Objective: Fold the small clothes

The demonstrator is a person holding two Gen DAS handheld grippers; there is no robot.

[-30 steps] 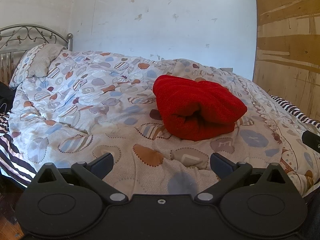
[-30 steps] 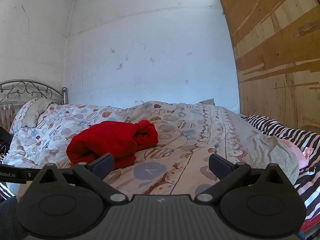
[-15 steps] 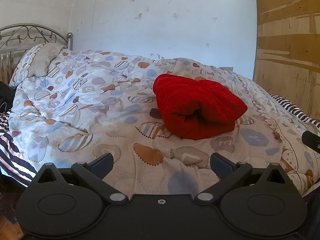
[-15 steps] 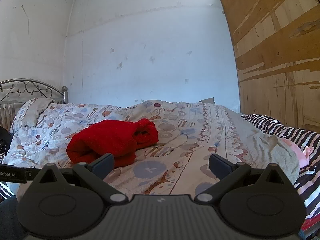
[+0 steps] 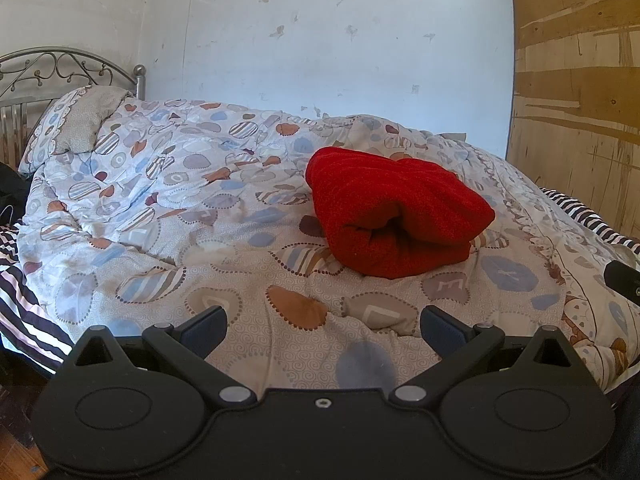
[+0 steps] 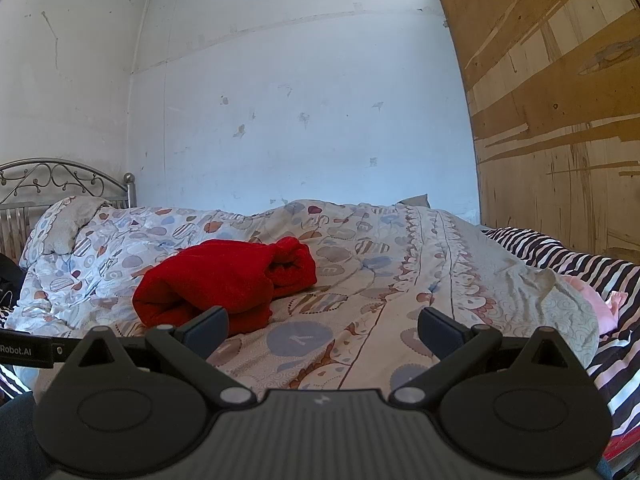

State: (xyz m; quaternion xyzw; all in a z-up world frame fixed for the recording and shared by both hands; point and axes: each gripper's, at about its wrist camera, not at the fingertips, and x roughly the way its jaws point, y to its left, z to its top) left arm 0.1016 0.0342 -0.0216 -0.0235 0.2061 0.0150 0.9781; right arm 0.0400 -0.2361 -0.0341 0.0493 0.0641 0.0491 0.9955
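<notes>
Both our claws, left claw (image 5: 322, 330) and right claw (image 6: 322, 330), hang released and empty. The red garment (image 5: 394, 208) lies bundled on the quilt (image 5: 168, 216), ahead of both. We judge a careless pinch could snag quilt too.

We read "Robot.AI", white letters, first part cut by frame edge, on black bar (image 6: 28, 350) at left edge of right wrist view. Quilt (image 5: 248, 280) patches bore faint single letters, "E" and "O" among them; no other text
</notes>
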